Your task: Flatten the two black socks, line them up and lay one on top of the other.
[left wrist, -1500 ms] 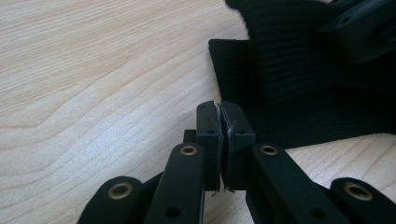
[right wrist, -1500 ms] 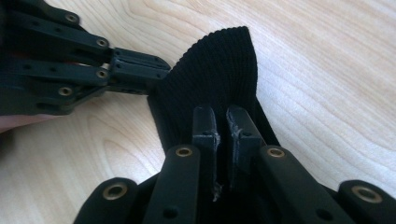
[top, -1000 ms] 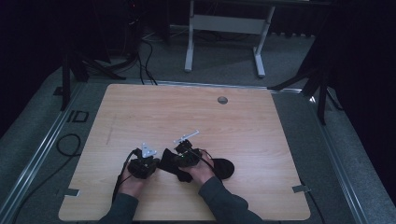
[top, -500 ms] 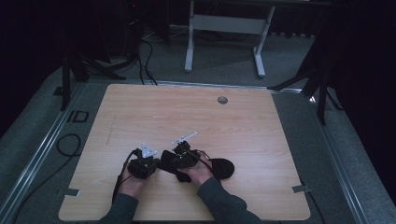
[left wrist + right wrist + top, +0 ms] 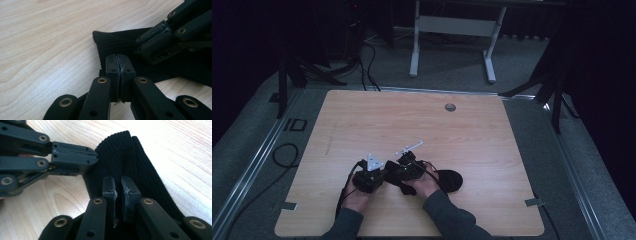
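A black ribbed sock [image 5: 451,180] lies on the wooden table [image 5: 422,125], near the front edge. Both grippers meet at its cuff end. In the left gripper view my left gripper [image 5: 120,68] has its pads pressed together on the edge of the sock [image 5: 110,42], with the right gripper's jaws [image 5: 160,41] coming in from the upper right. In the right gripper view my right gripper [image 5: 119,191] pinches a fold of the sock [image 5: 125,155], and the left gripper [image 5: 75,155] bites the cuff from the left. From above, the left gripper [image 5: 379,176] and right gripper [image 5: 398,174] point at each other.
A small round grey grommet [image 5: 450,107] sits in the table near its far edge. A metal frame [image 5: 452,35] stands on the floor beyond the table. Cables [image 5: 287,155] lie on the floor at the left. Bare wood surrounds the hands.
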